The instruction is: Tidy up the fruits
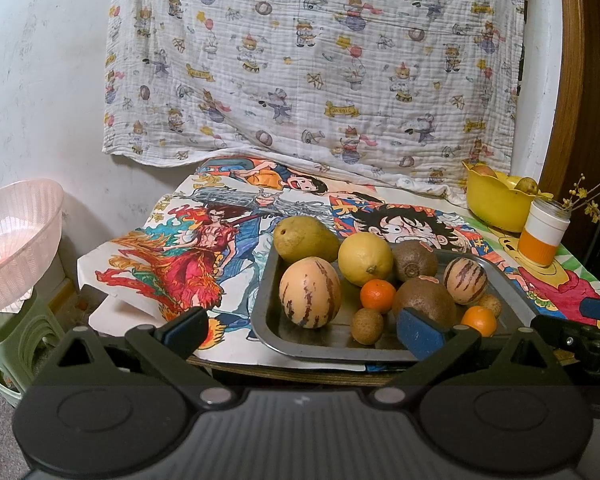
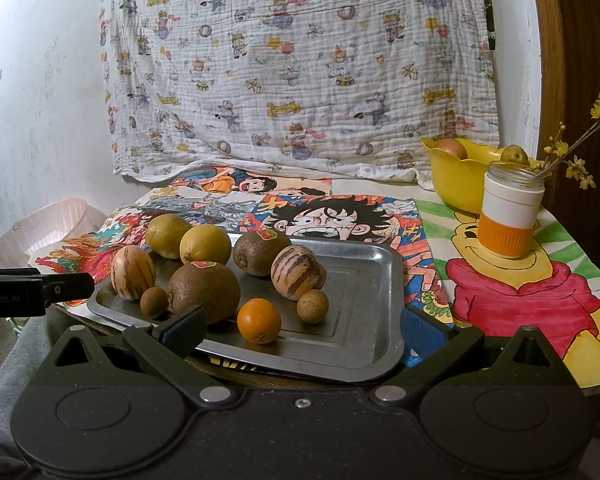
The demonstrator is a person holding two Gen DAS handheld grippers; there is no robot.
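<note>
Both the left gripper (image 1: 300,330) and right gripper (image 2: 302,330) gape wide and empty near the tray (image 2: 364,280) of fruit, so the right should straddle the near orange (image 2: 259,321) squarely, closing gently.

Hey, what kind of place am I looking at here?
Probably a room in a home, not a shop or lab: a cartoon-print cotton blanket hangs on the whitewashed wall, hand-coloured cartoon posters cover the table, and a metal tray holds fruit.

Fruits lie on the flat grey metal tray (image 2: 364,280) at the table's (image 2: 428,196) front; the yellow plastic bowl (image 2: 456,184) sits behind-right, the orange-and-white jar (image 2: 508,216) before it.
</note>
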